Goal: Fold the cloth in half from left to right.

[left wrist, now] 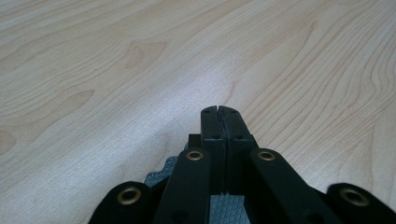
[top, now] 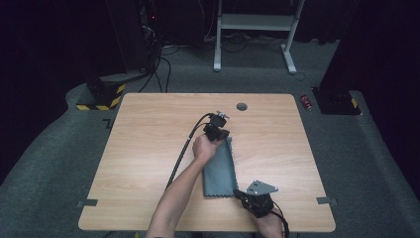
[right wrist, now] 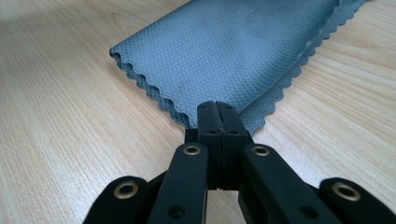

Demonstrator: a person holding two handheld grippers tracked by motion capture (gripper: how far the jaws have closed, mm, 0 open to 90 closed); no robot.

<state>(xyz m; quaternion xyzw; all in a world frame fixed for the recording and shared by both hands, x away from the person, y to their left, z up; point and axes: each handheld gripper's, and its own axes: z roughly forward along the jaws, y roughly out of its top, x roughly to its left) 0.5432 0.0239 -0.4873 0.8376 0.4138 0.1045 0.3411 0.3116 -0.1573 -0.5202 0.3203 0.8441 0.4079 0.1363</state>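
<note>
Lying folded into a long strip near the middle of the pale wooden worktop (top: 148, 129), the grey cloth (top: 218, 171) runs from just above the frame's centre down toward its lower edge. A person's left hand (top: 203, 148) holds the left tool (top: 221, 135) at the strip's upper end; in the left gripper view its jaws are clenched, with grey textured cloth (left wrist: 226, 210) showing beneath them and a scalloped edge at their lower left, so the tool looks to be pinching that end. The right tool (top: 236, 192), its grey three-cornered plate (top: 261, 187) on top, sits at the lower right corner of the strip. In the right gripper view its jaws are pressed together at a corner of the cloth (right wrist: 233, 51), where the zigzag-cut layers meet. Whether they pinch the fabric or merely rest on it, I cannot tell. A black cable (top: 181, 153) trails from the left tool along the forearm.
</note>
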